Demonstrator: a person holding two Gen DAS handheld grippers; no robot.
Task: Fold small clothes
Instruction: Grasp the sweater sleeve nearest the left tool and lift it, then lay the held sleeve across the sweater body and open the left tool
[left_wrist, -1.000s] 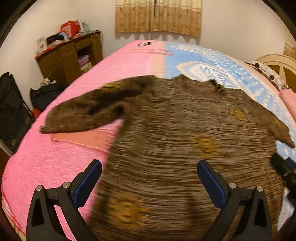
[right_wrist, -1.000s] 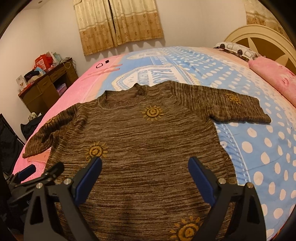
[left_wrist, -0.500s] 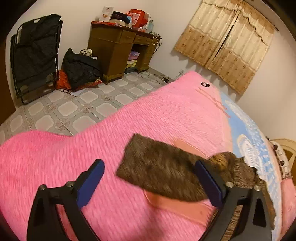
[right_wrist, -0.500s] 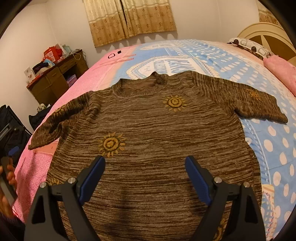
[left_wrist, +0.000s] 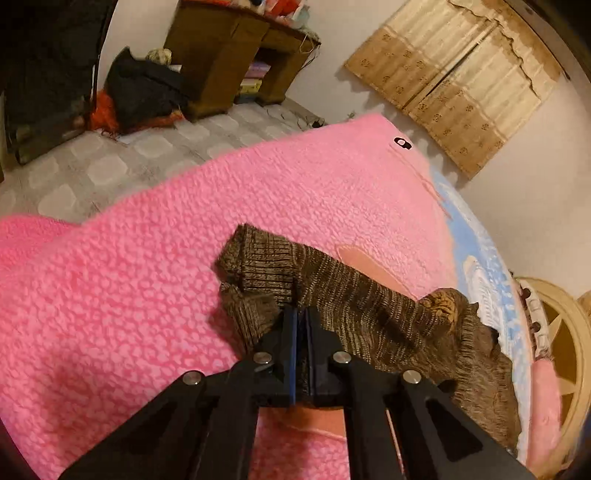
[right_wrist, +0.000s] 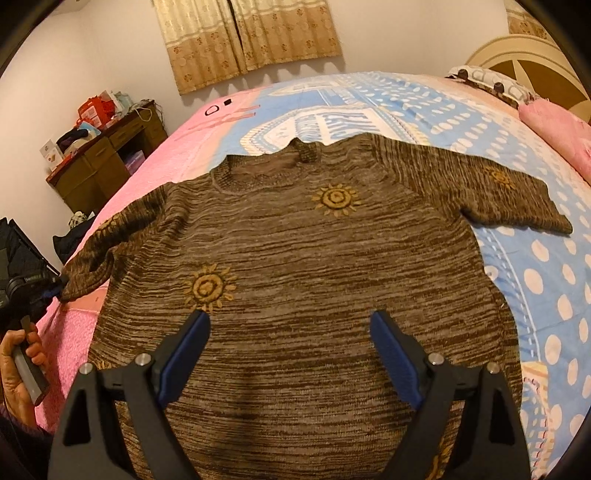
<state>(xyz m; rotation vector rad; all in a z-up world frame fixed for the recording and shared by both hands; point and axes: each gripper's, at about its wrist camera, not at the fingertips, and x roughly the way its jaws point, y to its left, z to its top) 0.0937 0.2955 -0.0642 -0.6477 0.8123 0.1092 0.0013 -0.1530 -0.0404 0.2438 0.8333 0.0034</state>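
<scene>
A brown knitted sweater (right_wrist: 314, 266) with yellow sun motifs lies spread flat, front up, on the bed. Its left sleeve (left_wrist: 295, 273) reaches onto the pink blanket, and my left gripper (left_wrist: 301, 314) is shut on the sleeve near its cuff, which bunches at the fingertips. In the right wrist view the left gripper (right_wrist: 55, 288) shows at the sleeve's end, held by a hand (right_wrist: 18, 362). My right gripper (right_wrist: 290, 325) hangs open above the sweater's lower body, with nothing between its blue pads. The right sleeve (right_wrist: 509, 195) lies flat on the blue dotted sheet.
The bed carries a pink blanket (left_wrist: 147, 295) on the left and a blue dotted sheet (right_wrist: 554, 280) on the right. A wooden desk (left_wrist: 229, 62) and dark bags (left_wrist: 140, 92) stand on the tiled floor beyond the bed's left edge. A cream headboard (right_wrist: 535, 59) is at the far right.
My left gripper swung left from above the sweater's body to the left sleeve and shut on it near the cuff. The right gripper stayed open over the lower body.
</scene>
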